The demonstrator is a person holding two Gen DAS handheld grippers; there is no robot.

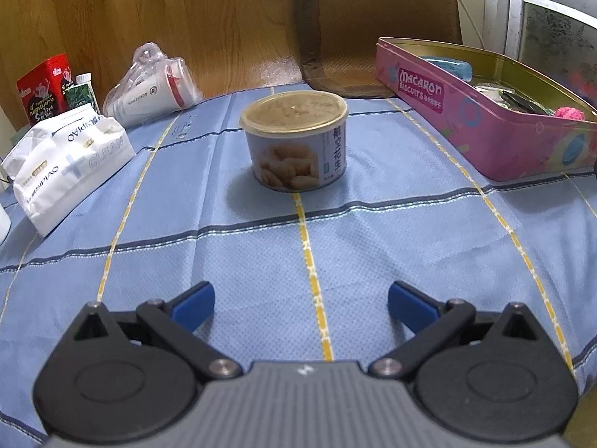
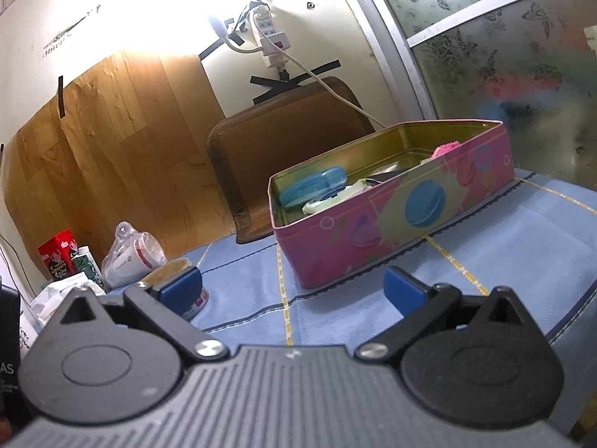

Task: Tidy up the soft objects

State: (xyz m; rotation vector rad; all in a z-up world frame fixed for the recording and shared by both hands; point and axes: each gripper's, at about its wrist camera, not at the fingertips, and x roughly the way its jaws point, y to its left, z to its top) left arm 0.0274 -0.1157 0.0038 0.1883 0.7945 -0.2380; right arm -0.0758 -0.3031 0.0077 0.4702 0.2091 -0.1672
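While my left tool hangs low over the tabletop with its blue-padded fingers spread wide and nothing between them, its camera gives me the plain view of the blue woven tablecloth with yellow and navy stripes. Straight ahead on it stands a short round tin with a tan plastic lid and a biscuit picture on its side. To the left lie a soft white crinkled tissue pack, a white mug wrapped in clear plastic on its side, and a red carton.

My right tool is likewise wide open and empty. Only its view looks down the length of the pink rectangular metal biscuit box, showing the gold inner walls, a blue oblong plastic case and pale wrappers inside. The fuzzy pink knitted ball sits at the far end of the box; in the left view it peeks over the near right corner. The right view alone shows the white power strip taped to the wall above a brown woven chair back.
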